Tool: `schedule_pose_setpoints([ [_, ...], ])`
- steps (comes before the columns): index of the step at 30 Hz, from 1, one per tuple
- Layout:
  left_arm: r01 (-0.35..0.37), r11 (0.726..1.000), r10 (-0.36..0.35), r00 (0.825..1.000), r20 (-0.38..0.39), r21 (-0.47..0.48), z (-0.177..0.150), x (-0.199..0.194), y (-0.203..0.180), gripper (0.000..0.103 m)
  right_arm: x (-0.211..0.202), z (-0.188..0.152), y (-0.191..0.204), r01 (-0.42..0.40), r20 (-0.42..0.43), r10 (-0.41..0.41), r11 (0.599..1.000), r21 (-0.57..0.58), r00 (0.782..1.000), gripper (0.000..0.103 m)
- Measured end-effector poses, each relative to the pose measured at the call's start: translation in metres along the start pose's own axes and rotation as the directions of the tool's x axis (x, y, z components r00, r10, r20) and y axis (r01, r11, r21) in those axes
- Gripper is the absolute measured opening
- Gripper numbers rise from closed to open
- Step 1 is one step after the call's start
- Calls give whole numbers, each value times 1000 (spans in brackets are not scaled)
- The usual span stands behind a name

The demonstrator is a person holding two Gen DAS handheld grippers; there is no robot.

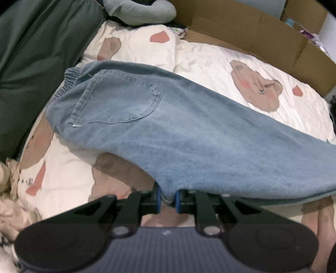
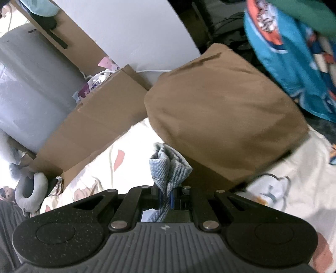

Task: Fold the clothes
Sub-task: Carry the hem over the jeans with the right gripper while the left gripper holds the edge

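Light blue jeans (image 1: 168,130) lie across a white bedsheet with bear prints (image 1: 210,63), back pocket up and elastic waistband toward the upper left. My left gripper (image 1: 168,199) is shut on the near edge of the denim, lifting it a little off the sheet. In the right wrist view my right gripper (image 2: 167,197) is shut on a bunched hem of the jeans (image 2: 168,166), which sticks up past the blue pads.
A brown pillow (image 2: 222,117) sits just beyond the right gripper. Cardboard sheets (image 1: 262,35) line the bed's far side. A dark green cover (image 1: 31,63) lies at the left, a grey neck pillow (image 1: 142,12) at the top, and a blue patterned bag (image 2: 294,63) hangs upper right.
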State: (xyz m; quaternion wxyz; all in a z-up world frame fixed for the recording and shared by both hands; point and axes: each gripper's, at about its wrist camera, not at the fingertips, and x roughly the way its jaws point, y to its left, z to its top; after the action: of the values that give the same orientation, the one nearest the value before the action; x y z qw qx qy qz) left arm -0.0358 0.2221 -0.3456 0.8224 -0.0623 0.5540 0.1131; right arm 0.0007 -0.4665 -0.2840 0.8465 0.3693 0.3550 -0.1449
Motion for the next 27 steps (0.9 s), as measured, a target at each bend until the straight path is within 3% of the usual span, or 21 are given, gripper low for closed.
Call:
schedule_pose_setpoints([
  [10,5,1000,-5,999,-32,-17,-21,4,3,13,-41,-24,-61,36,-6,-35,997,73,999,6],
  [21,-30,998,35,996,-87,51,9,11,-2,12,-43,-71,-138,90,-69,-78,977,195,995,6],
  [27,-28,999,31,995,-98,37,2,19,5,12,-45,-84,-157,130,-99,-111,966,223,989,6],
])
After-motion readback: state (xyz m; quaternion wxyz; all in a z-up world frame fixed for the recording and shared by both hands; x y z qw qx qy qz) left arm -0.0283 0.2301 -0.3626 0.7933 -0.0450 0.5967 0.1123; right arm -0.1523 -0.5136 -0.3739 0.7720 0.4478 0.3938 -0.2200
